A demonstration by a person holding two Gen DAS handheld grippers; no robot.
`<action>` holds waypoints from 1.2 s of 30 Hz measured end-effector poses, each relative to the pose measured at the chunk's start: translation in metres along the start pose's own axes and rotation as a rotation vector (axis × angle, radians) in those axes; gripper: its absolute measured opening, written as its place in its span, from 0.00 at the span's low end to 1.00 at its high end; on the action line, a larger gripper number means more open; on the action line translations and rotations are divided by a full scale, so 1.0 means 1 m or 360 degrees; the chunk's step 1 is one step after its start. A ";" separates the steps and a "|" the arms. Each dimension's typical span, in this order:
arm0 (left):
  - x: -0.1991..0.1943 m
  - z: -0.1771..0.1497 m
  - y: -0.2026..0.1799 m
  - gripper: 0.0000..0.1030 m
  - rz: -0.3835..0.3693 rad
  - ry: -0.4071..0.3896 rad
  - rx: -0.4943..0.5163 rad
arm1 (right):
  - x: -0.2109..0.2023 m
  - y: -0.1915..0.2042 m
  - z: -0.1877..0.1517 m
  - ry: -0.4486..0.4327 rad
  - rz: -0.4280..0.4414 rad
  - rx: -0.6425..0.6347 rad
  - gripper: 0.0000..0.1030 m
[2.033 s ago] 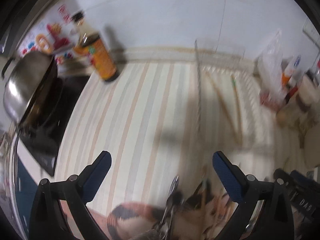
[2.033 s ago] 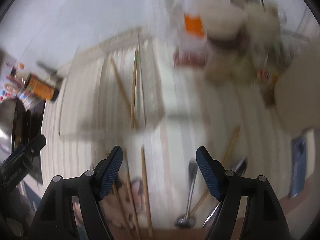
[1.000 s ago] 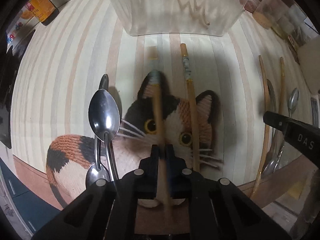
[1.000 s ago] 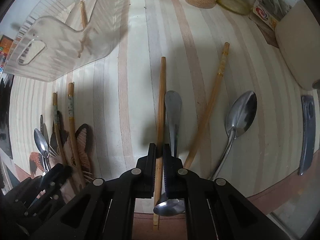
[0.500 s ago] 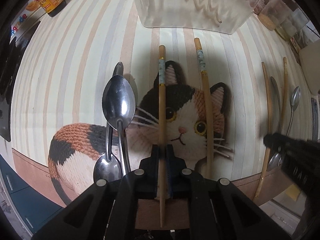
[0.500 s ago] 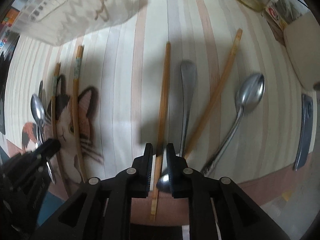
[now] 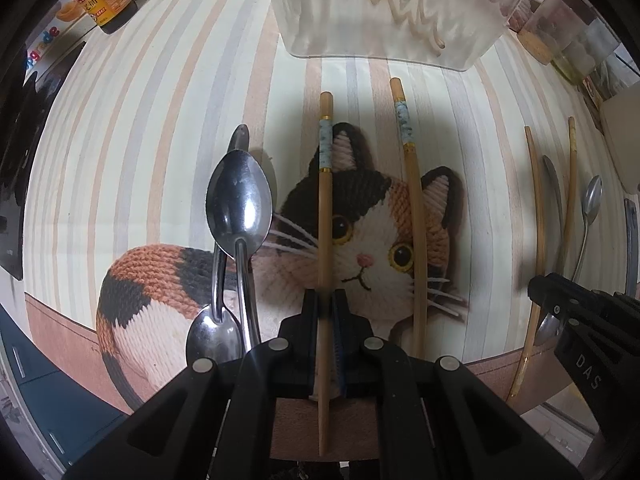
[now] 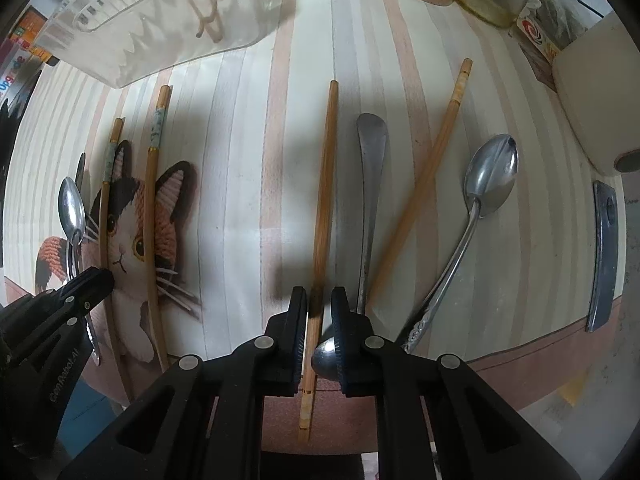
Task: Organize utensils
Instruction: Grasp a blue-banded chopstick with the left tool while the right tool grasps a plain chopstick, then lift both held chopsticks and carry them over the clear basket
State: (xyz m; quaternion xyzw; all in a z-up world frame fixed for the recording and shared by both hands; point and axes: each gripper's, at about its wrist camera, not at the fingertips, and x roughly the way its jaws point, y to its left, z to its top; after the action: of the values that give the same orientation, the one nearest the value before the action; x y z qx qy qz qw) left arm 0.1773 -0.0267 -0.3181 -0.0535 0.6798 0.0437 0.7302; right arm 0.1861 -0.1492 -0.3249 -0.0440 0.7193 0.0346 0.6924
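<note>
Two stacked spoons (image 7: 236, 240) are lying at the left, over the cat-print mat (image 7: 372, 248). Just right of them, the left gripper (image 7: 326, 300) is clamping its fingers tight on a banded chopstick (image 7: 325, 208); a second banded chopstick (image 7: 414, 208) is lying beside it across the cat's face. The clear plastic basket (image 7: 384, 36) is sitting beyond their tips. Farther right, the right gripper (image 8: 320, 300) is closing narrowly around a plain chopstick (image 8: 323, 200), though contact cannot be confirmed. A spoon handle (image 8: 370, 184), a slanted chopstick (image 8: 430, 172) and another spoon (image 8: 484, 200) are lying to its right.
</note>
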 end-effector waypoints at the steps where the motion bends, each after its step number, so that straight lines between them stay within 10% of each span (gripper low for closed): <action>1: 0.000 0.000 0.000 0.05 0.0000 -0.0001 0.0001 | -0.003 -0.008 0.001 0.0000 0.0001 0.0000 0.13; 10: -0.008 -0.008 -0.010 0.04 0.0048 -0.0047 0.0041 | -0.008 -0.020 -0.002 -0.0010 0.0073 0.0086 0.07; 24: -0.123 -0.002 -0.008 0.04 -0.0001 -0.0433 0.0071 | -0.085 -0.030 0.006 -0.0254 0.0303 0.0126 0.06; 36: -0.217 0.085 0.010 0.04 -0.0263 -0.0624 0.0029 | -0.198 -0.027 0.096 -0.0536 0.0548 0.0056 0.06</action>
State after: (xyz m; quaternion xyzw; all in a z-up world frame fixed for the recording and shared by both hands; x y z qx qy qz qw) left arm 0.2441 -0.0031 -0.0957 -0.0930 0.5183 -0.0129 0.8501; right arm 0.2918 -0.1625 -0.1300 0.0976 0.5911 0.1465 0.7872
